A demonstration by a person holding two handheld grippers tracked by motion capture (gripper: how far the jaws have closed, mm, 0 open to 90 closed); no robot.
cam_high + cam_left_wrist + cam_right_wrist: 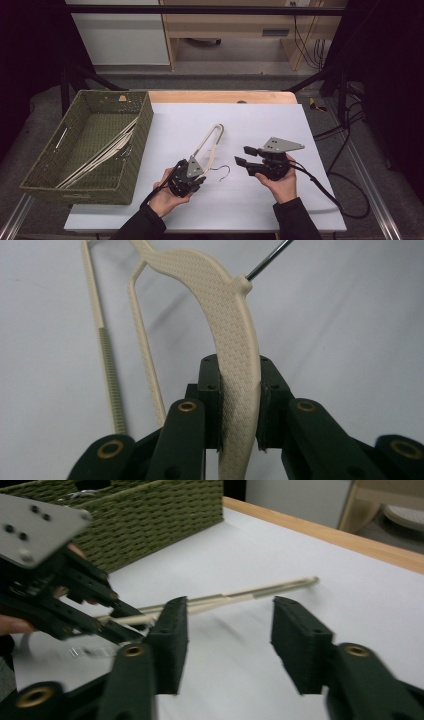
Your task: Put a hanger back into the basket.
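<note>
A cream plastic hanger (213, 138) with a thin metal hook (223, 173) lies on the white table sheet (260, 120), its far end pointing away from me. My left gripper (196, 175) is shut on its near arm. In the left gripper view the textured arm of the hanger (235, 340) is pinched between the pads of the left gripper (239, 412). My right gripper (241, 155) hovers just right of the hook, open and empty. In the right gripper view the right gripper (227, 630) has its jaws wide apart, with the hanger (240, 597) and the left gripper (107, 617) beyond them.
A green woven basket (135, 150) stands at the left of the table with several cream hangers (105, 152) inside; its wall (150, 515) appears in the right gripper view. A wooden table edge (220, 96) runs along the back. Cables trail off the right side.
</note>
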